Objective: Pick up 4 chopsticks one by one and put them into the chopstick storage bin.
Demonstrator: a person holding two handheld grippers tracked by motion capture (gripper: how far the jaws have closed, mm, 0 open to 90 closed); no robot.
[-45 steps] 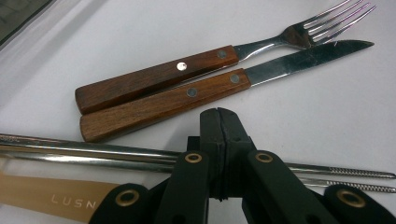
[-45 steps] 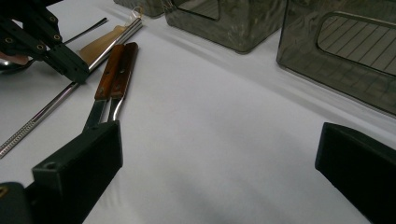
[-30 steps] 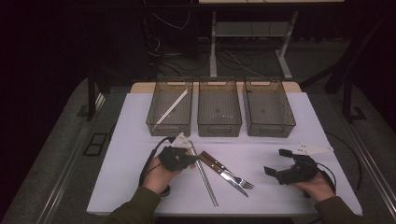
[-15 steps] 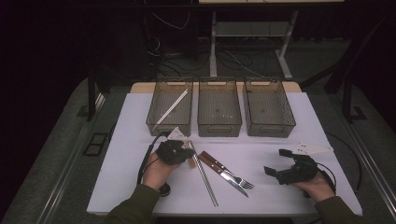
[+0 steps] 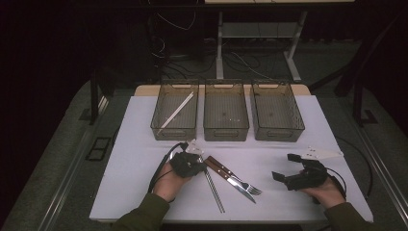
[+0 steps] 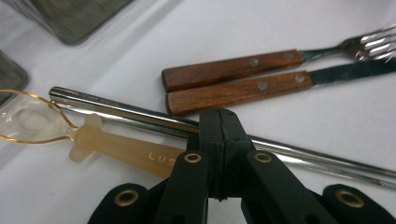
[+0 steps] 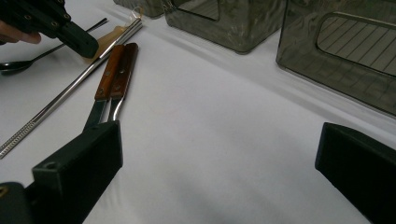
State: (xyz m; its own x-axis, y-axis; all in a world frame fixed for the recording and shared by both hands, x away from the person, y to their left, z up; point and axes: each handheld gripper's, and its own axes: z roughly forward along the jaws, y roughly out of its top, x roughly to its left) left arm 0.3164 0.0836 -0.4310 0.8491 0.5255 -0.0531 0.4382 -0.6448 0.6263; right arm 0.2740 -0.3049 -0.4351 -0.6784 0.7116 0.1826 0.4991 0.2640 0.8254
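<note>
Amber, translucent plastic marks the spoon (image 6: 116,148) that the left gripper (image 6: 219,122) has its jaws pressed together on, pinching the flat handle while the clear gold-rimmed bowl lies on the white tabletop (image 6: 224,37). Just behind the spoon, touching it, run two polished steel chopsticks (image 6: 140,116), and beyond them lie a wooden-handled fork (image 6: 233,70) and a wooden-handled knife (image 6: 238,91), side by side and touching.

From the high view the left gripper (image 5: 188,163) is a dark shape in the person's left hand, and the spoon is too small to make out; the chopsticks (image 5: 214,185), the fork (image 5: 231,174) and the knife (image 5: 238,185) lie just right of it. That view alone gives the three smoky grey plastic bins (image 5: 226,113) in a row at the far edge, the left one holding a pale stick (image 5: 175,113).

The right gripper (image 5: 300,177) rests well apart at the right, jaws spread wide with nothing between them. Its own view looks across bare tabletop to the left gripper (image 7: 79,39) and adds a dark spoon (image 7: 28,63) lying beside it.
</note>
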